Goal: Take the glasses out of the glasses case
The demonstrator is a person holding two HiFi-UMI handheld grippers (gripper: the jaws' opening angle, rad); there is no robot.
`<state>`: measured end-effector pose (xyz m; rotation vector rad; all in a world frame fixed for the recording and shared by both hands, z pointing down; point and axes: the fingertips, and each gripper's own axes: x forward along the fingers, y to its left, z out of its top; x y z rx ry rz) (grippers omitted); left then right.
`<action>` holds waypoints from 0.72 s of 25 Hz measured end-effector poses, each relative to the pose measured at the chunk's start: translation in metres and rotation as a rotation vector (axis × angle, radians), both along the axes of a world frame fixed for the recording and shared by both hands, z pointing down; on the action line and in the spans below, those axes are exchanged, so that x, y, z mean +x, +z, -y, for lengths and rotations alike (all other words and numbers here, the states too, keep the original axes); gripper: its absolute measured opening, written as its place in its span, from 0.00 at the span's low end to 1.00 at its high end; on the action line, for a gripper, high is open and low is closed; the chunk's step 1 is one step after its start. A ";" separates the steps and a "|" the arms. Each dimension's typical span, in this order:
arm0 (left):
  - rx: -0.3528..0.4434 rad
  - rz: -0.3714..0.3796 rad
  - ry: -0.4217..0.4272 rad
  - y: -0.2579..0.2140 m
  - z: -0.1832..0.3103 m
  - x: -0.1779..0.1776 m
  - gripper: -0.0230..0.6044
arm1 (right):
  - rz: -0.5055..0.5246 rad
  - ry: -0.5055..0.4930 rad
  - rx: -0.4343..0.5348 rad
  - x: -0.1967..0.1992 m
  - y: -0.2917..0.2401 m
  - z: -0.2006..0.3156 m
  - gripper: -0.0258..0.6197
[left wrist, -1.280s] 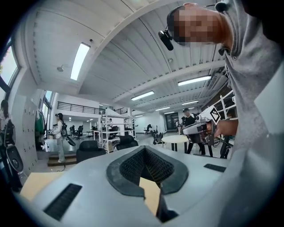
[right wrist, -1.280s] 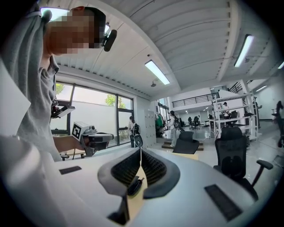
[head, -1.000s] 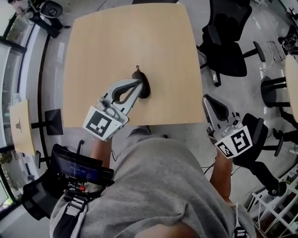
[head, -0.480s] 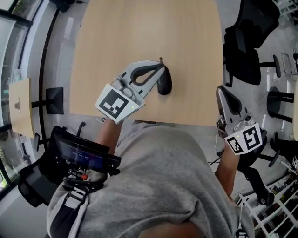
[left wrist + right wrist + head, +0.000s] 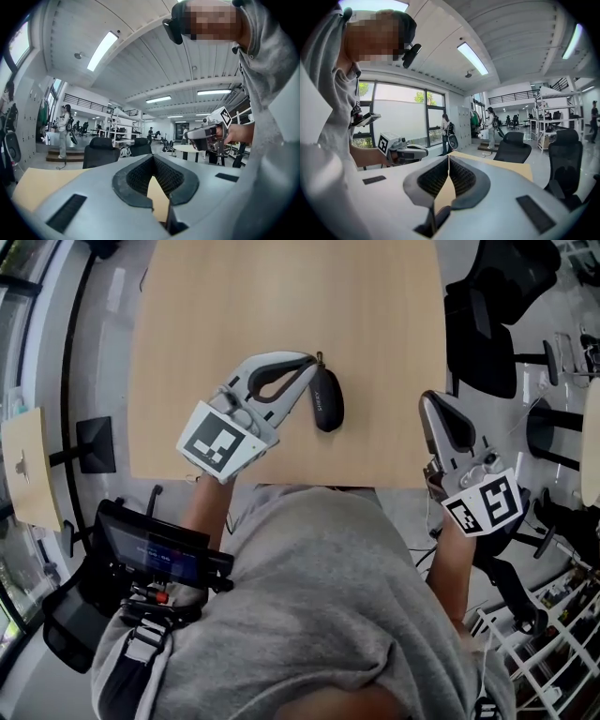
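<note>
**Left claw** [image 5: 309, 359]: the jaws are closed tip to tip and grip nothing. The left gripper view [image 5: 152, 158] shows the tips meeting at a point. Behind them the black, ribbed pads [image 5: 140, 176] curve apart around a narrow gap, and only bench wood shows through it. The body is smooth grey plastic with a marker cube [image 5: 218, 442] at the rear.

**Right claw** [image 5: 430, 399]: the jaws are fully closed and empty. The right gripper view [image 5: 448, 157] shows the same ribbed black pads [image 5: 433, 180] meeting along a thin seam. The tip lies over the bench's right edge, and the body reaches back off the bench.

**Case** [image 5: 326, 401]: a dark, smooth, elongated oval shell. It is closed and lies flat on the bench just right of the left claw's tips. Whether it touches them cannot be told. Its contents are not visible. It lies well apart from the right claw.

**Bench** [image 5: 234, 315]: a flat top of pale wood laminate with rounded corners.

**Surroundings:** black office chairs [image 5: 487, 324] stand on a grey floor [image 5: 525, 381] to the right.
</note>
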<state>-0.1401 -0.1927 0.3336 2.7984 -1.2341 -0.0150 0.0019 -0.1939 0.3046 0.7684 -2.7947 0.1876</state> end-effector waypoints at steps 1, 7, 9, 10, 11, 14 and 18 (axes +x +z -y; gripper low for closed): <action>-0.003 -0.002 0.000 0.001 0.000 0.000 0.04 | -0.004 -0.001 -0.005 -0.001 0.001 -0.001 0.05; -0.045 -0.019 0.003 0.010 0.000 0.003 0.04 | -0.013 0.000 -0.046 -0.004 0.013 -0.001 0.05; -0.056 -0.011 -0.005 0.013 0.002 0.002 0.04 | -0.013 -0.011 -0.061 -0.007 0.018 0.002 0.05; -0.063 -0.008 -0.008 0.015 0.003 0.003 0.04 | -0.014 -0.015 -0.069 -0.008 0.021 0.004 0.05; -0.071 -0.006 -0.011 0.018 0.005 0.004 0.04 | -0.015 -0.017 -0.078 -0.008 0.024 0.007 0.05; -0.102 0.001 -0.011 0.028 0.009 0.008 0.04 | -0.015 -0.024 -0.096 -0.010 0.032 0.016 0.05; -0.155 0.042 -0.003 0.054 0.011 0.012 0.04 | -0.026 -0.045 -0.135 -0.019 0.053 0.022 0.05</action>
